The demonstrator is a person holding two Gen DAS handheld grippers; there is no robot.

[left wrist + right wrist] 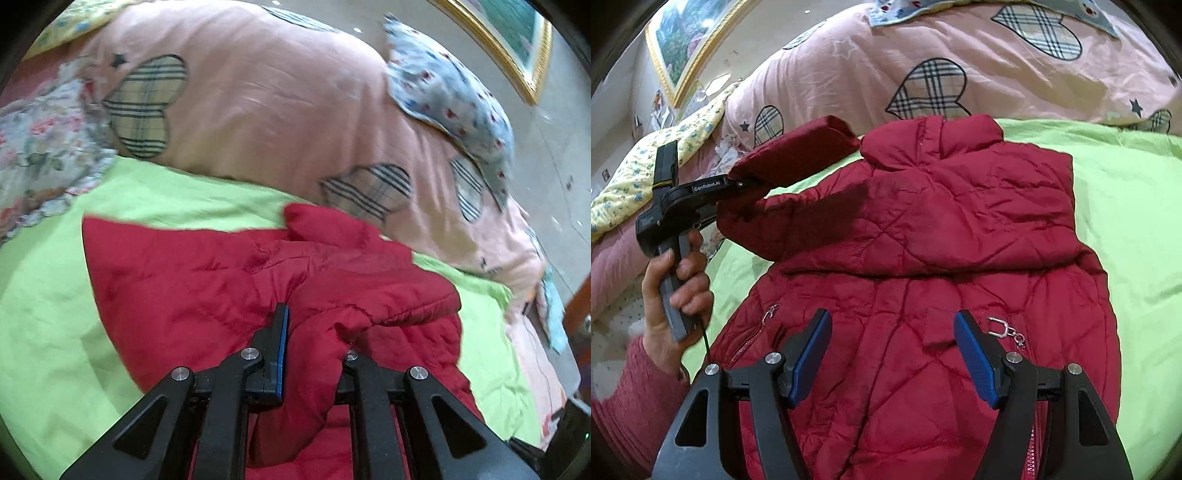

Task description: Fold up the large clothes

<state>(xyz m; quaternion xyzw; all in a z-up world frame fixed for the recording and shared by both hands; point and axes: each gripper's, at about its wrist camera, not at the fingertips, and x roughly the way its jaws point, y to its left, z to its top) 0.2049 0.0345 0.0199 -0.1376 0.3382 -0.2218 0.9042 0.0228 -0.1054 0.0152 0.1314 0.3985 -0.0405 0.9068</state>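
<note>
A red quilted jacket (923, 229) lies spread on a lime green sheet (1126, 206), collar toward the far side. Its left sleeve (798, 162) is lifted off the bed, with my left gripper (738, 182) shut on its cuff end. In the left wrist view the sleeve (369, 295) drapes over my left gripper (291, 317) and hides one finger; the jacket body (192, 280) lies beyond it. My right gripper (892, 325) hovers open over the jacket's lower front, with nothing between its blue pads (812, 354).
A pink quilt with plaid hearts (849, 74) is heaped behind the jacket. A yellow floral blanket (639, 173) lies at the left, a blue patterned cloth (450, 99) on the quilt. A framed picture (683, 40) hangs on the wall. A hand (676, 295) in a red sleeve holds the left gripper.
</note>
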